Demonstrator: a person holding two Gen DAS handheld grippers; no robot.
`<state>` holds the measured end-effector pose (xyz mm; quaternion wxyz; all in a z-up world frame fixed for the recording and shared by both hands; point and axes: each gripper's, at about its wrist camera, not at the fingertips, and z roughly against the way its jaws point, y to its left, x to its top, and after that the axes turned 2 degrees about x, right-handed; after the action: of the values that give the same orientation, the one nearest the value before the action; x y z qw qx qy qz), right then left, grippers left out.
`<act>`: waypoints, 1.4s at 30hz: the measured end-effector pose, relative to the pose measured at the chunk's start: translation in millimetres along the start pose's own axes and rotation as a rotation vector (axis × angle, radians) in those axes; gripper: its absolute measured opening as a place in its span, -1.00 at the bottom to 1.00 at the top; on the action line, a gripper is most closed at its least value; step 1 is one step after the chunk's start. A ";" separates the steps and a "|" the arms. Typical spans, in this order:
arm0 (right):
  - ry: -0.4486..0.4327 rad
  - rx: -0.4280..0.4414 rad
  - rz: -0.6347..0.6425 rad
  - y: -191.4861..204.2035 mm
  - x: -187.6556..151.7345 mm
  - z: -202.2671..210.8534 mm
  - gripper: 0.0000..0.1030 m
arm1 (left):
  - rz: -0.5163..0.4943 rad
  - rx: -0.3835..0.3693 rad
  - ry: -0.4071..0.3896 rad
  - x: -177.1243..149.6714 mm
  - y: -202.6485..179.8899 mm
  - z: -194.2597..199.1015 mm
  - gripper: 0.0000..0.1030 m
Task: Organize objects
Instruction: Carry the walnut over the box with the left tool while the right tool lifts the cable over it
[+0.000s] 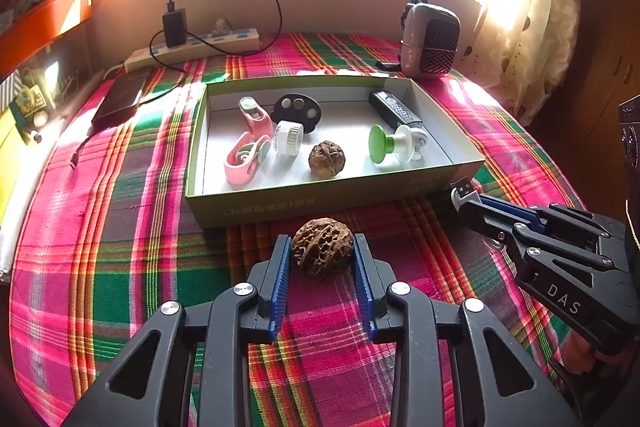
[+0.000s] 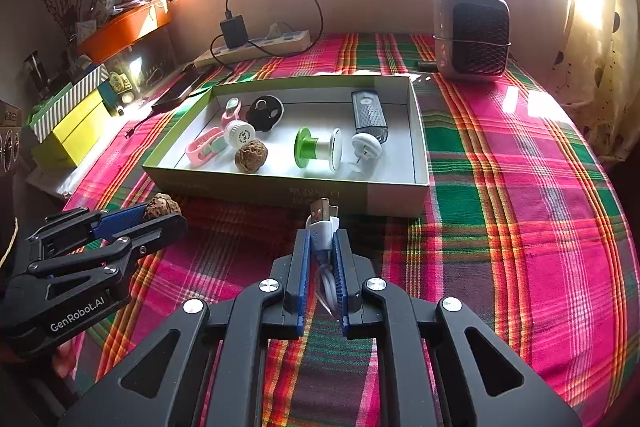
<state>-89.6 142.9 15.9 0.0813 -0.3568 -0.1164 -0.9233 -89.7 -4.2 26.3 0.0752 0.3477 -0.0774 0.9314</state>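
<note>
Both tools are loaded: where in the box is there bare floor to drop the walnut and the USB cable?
Inside the box, floor is bare along the near wall, between the walnut already inside and the near right corner, in front of the green spool. The left end is crowded: pink clips, white cap, black disc.

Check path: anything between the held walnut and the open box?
Only the box's near wall. The walnut sits in the left gripper just in front of it. Free floor lies beyond the wall, near the second walnut.

My blue pads [image 2: 304,267] cover most of the white cable [image 2: 322,239]; only its plug shows. The printing on the box [image 1: 280,205] wall blurs beyond reading, and window glare hides everything outside
</note>
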 end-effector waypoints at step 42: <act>0.066 0.123 0.017 -12.4 117.5 -80.7 -0.76 | 0.035 0.020 -0.003 55.0 20.7 -42.4 -0.46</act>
<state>-230.1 124.9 35.6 0.1147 -0.3216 -0.1669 -0.9250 -161.8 -11.3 29.0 0.0551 0.3486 -0.0743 0.9327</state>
